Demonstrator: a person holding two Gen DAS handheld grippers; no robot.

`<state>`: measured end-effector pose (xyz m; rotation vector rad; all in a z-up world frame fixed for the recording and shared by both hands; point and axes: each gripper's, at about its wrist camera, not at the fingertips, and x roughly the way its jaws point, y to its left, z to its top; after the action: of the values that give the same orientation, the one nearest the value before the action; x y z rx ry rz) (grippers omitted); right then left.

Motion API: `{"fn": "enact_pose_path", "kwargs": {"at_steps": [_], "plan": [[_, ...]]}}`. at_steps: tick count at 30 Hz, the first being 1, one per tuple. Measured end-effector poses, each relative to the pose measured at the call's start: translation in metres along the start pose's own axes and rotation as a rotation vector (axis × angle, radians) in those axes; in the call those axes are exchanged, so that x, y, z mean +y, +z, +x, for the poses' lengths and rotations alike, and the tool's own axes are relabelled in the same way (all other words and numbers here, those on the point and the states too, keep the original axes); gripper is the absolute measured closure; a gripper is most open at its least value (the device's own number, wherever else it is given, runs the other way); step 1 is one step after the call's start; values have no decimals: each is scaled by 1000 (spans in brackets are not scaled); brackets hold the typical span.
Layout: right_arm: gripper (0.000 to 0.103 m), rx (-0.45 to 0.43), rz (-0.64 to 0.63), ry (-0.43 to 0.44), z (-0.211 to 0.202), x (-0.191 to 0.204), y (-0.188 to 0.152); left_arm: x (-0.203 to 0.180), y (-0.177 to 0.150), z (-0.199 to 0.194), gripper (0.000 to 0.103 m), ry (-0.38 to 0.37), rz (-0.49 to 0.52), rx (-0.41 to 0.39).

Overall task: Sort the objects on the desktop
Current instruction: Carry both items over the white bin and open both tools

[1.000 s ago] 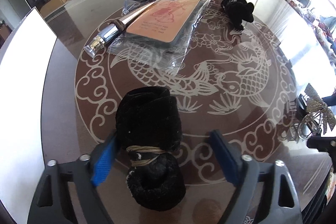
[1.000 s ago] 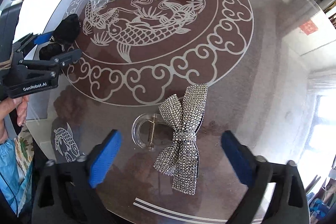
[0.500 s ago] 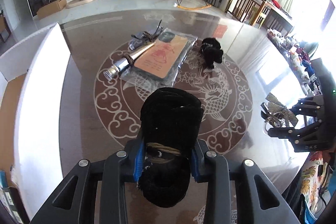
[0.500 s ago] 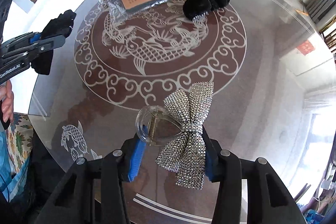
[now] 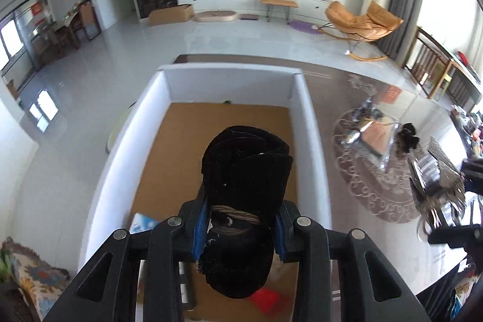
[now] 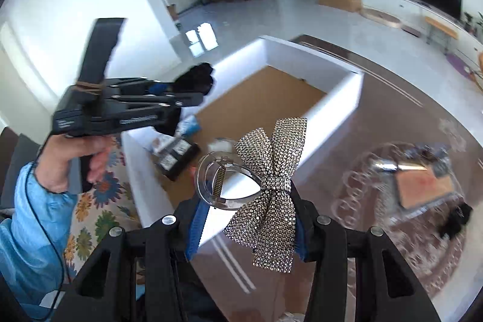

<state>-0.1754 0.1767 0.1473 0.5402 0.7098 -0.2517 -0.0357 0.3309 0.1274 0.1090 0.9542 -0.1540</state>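
The black velvet hair clip (image 5: 244, 201) is pinched between the blue pads of the left gripper (image 5: 241, 228) and is held over the white-walled box (image 5: 311, 147), above its brown floor. The rhinestone bow clip (image 6: 268, 186) is clamped in the jaws of the right gripper (image 6: 246, 225), just beside the box's near wall. On the patterned table (image 5: 362, 171) a bagged card (image 5: 377, 135) and what may be another black clip (image 5: 407, 138) are seen, blurred.
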Motion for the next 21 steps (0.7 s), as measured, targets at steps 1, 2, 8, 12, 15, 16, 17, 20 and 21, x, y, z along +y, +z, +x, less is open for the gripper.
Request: {"fn": "enact_pose_path", "kwargs": {"at_steps": [1,2,8,12,15,16,17,20,21], "plan": [[55,-3,-23,40,14,18,5,16,-6,6,68,13,-23,18],[55,0,-43,79,30,36,9,30,-11,13,68,20,-48,34],[55,101,-107,170,129,87,10,84,-32,53,68,47,-138,114],[54,153,-105,158,167,94,4,87,-31,73,68,38,-131,140],[34,158,-72,153,178,88,2,81,-27,89,65,53,-117,171],[20,151,-60,157,175,84,-1,80,-26,94,56,80,-120,188],[15,134,-53,161,173,82,1,79,-26,99,43,107,-125,202],[12,80,-40,177,153,72,4,74,-29,101,32,127,-133,186],[12,60,-42,173,145,70,3,73,-30,100,32,128,-133,180]]}}
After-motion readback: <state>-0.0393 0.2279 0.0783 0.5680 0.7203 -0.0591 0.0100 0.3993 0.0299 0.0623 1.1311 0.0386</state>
